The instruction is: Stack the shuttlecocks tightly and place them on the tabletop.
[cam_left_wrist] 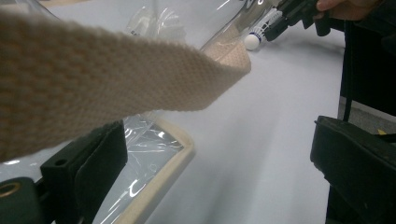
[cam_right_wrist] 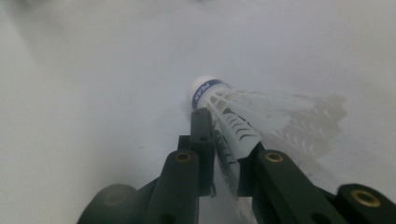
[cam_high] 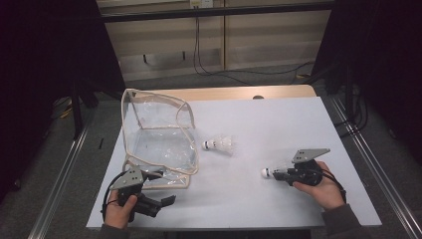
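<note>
A clear plastic bag (cam_high: 159, 134) with beige trim stands open at the table's left. One white shuttlecock (cam_high: 219, 144) lies loose just right of it. My right gripper (cam_high: 276, 174) is shut on a second shuttlecock (cam_high: 265, 173), low over the table at the front right. In the right gripper view the jaws (cam_right_wrist: 226, 154) pinch its feather skirt, and the white cork (cam_right_wrist: 208, 91) with a blue band points away. My left gripper (cam_high: 161, 188) stands open at the bag's near corner. The bag's trim (cam_left_wrist: 173, 163) lies between its jaws, and the woven strap (cam_left_wrist: 93, 79) crosses in front of the camera.
The pale table top (cam_high: 278, 124) has room in the middle and at the right. Its front edge runs just below both hands. Metal rails and cables lie on the floor around the table. In the left gripper view the right gripper (cam_left_wrist: 280, 21) holds its shuttlecock (cam_left_wrist: 254, 41) far off.
</note>
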Tool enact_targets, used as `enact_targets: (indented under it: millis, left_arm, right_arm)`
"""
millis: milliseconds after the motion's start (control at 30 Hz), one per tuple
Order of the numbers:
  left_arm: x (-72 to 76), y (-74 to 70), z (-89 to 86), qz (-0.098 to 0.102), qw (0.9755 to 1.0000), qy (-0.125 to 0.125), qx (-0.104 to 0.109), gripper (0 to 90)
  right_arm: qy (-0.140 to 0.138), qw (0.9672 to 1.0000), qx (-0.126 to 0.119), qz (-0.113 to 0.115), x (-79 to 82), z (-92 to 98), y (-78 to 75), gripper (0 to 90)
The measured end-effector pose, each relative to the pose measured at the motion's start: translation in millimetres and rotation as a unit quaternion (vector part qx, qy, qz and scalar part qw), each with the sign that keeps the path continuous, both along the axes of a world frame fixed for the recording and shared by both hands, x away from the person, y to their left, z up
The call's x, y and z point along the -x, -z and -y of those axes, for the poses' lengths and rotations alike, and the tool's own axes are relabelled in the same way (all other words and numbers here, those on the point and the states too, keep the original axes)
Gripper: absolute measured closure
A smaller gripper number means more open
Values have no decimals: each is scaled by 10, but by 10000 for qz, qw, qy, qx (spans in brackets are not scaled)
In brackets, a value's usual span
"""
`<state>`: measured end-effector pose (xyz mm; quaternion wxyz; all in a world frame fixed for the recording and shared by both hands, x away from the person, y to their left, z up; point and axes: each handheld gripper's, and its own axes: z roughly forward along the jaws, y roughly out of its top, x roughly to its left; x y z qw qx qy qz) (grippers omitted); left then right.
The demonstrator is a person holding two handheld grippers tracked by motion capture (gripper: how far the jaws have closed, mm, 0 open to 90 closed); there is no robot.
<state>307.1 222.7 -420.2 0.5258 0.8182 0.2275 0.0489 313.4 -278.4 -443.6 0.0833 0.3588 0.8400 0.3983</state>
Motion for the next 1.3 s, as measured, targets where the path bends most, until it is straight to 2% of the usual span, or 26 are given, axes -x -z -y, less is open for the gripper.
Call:
enact_targets:
  millis: [133, 200, 400, 567, 700, 900, 1133, 1300]
  left_arm:
    - [0, 1, 0, 0, 10000, 0, 3, 39]
    - [-2, 2, -1, 8, 10000, 7, 8, 39]
    - [-2, 2, 0, 9, 10000, -3, -2, 39]
    - [-3, 4, 1, 8, 10000, 5, 17, 38]
    - [-2, 5, 1, -1, 10000, 3, 32, 38]
    - [0, 6, 4, -6, 10000, -9, 46, 38]
    - [-5, 3, -1, 19, 10000, 10, -7, 37]
    - [1, 5, 1, -9, 10000, -2, 34, 38]
  right_arm:
    - [-67, 10000, -13, 28, 2, -13, -9, 889]
    - [6, 9999, -16, 105, -1, -8, -18, 892]
    - [239, 9988, -313, 306, -14, 30, -75, 892]
    - [300, 9980, -427, 347, -36, 5, -84, 894]
    - [287, 9970, -523, 503, -56, -32, -109, 894]
    - [323, 9958, -639, 577, -79, -74, -126, 894]
    - [296, 9964, -599, 530, -107, -122, -126, 897]
    - [336, 9959, -587, 600, -129, -164, -150, 898]
